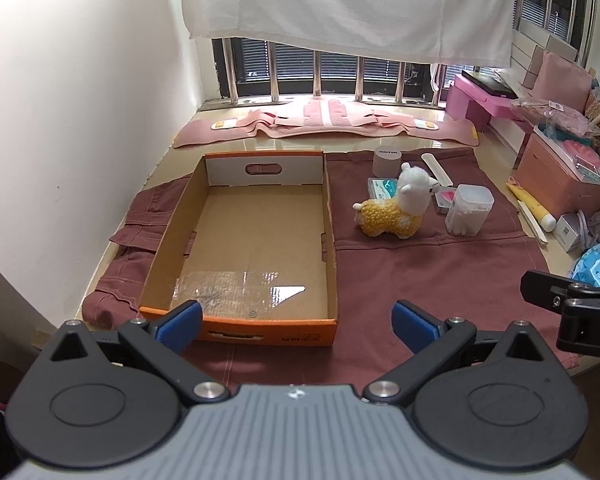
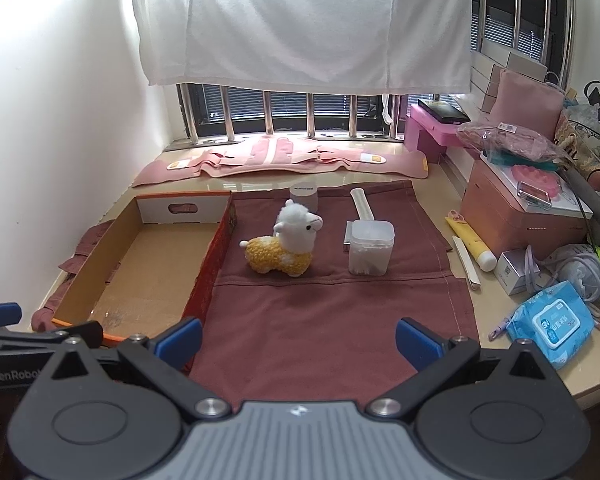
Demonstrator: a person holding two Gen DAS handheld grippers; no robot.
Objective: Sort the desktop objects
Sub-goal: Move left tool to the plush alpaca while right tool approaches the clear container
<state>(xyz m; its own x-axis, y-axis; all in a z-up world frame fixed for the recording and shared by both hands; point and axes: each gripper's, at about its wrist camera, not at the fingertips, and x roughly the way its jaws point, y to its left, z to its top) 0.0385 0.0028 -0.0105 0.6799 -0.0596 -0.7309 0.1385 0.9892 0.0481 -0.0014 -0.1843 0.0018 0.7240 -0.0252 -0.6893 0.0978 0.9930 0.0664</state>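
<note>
Both hand-held grippers, left (image 1: 296, 322) and right (image 2: 298, 340), spread and empty; the alpaca (image 2: 281, 246) stands straight ahead of the right one, body lengthwise across, box (image 2: 100, 276) at its left

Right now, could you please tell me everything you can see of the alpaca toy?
The alpaca is a small plush: fluffy white head and neck, yellow crocheted-looking body with white patches, small ears, dark eyes, pinkish muzzle. It stands upright on the maroon cloth, head turned towards the cotton swab jar, which stands apart from it. The open box lies on its other side, not touching. A small green packet sits right behind it; contact is unclear. Neither tongs touch it.
</note>
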